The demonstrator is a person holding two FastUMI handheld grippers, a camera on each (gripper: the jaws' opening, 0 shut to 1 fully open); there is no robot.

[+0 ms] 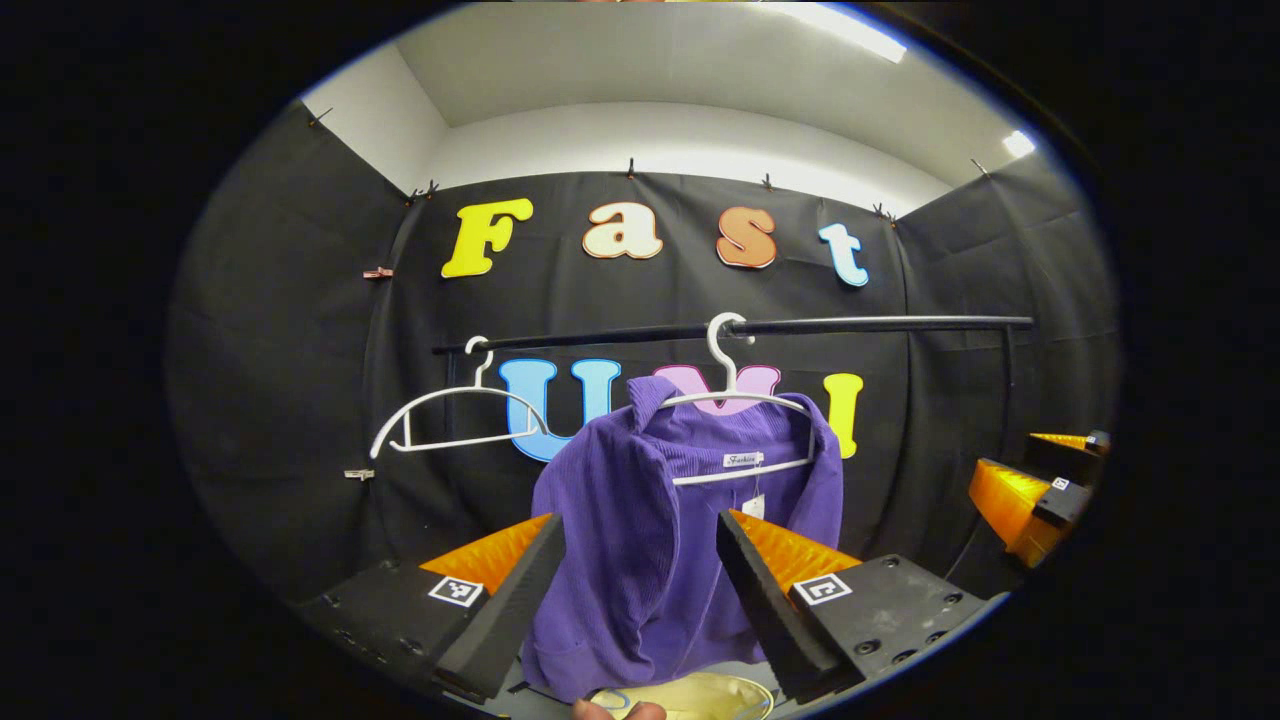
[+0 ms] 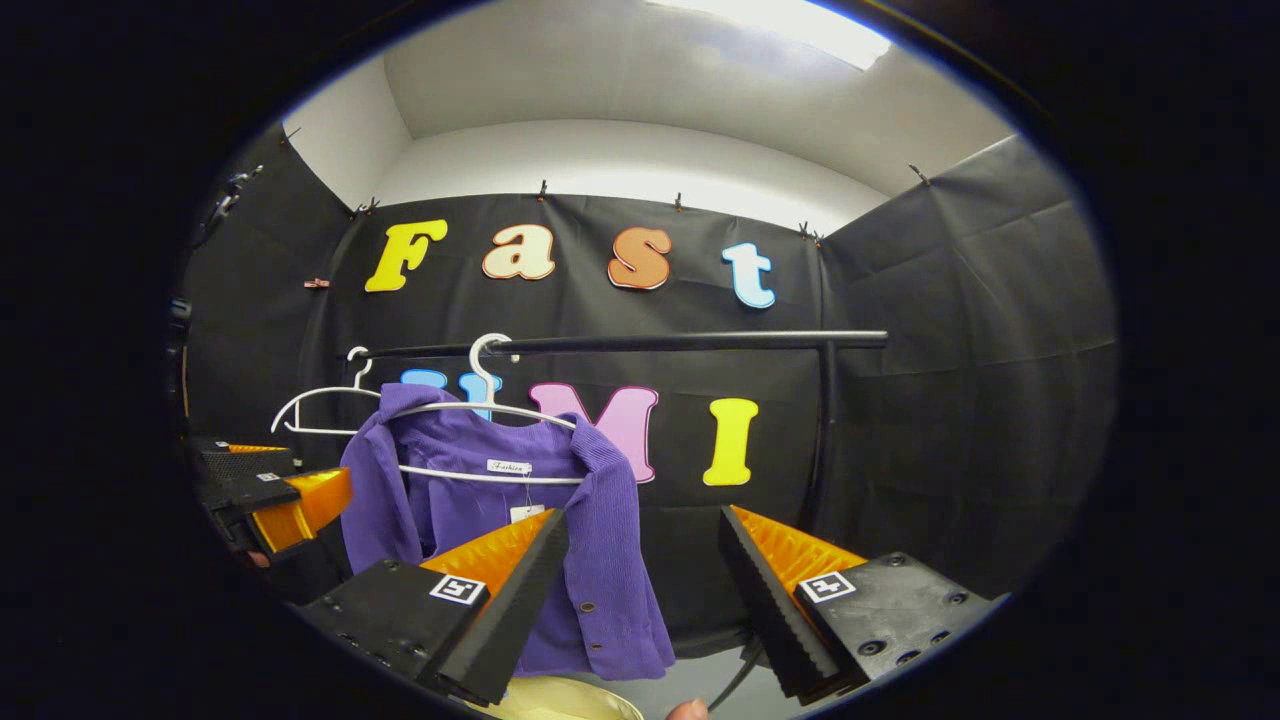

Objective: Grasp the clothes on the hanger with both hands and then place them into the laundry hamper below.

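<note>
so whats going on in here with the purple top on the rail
A person holds a gripper in each hand, facing a purple corduroy shirt that hangs on a white plastic hanger from a black rail. The left gripper and right gripper are both open and apart from the cloth. A second white hanger hangs bare. The pale yellow hamper waits below; nothing is grasped yet.
</note>
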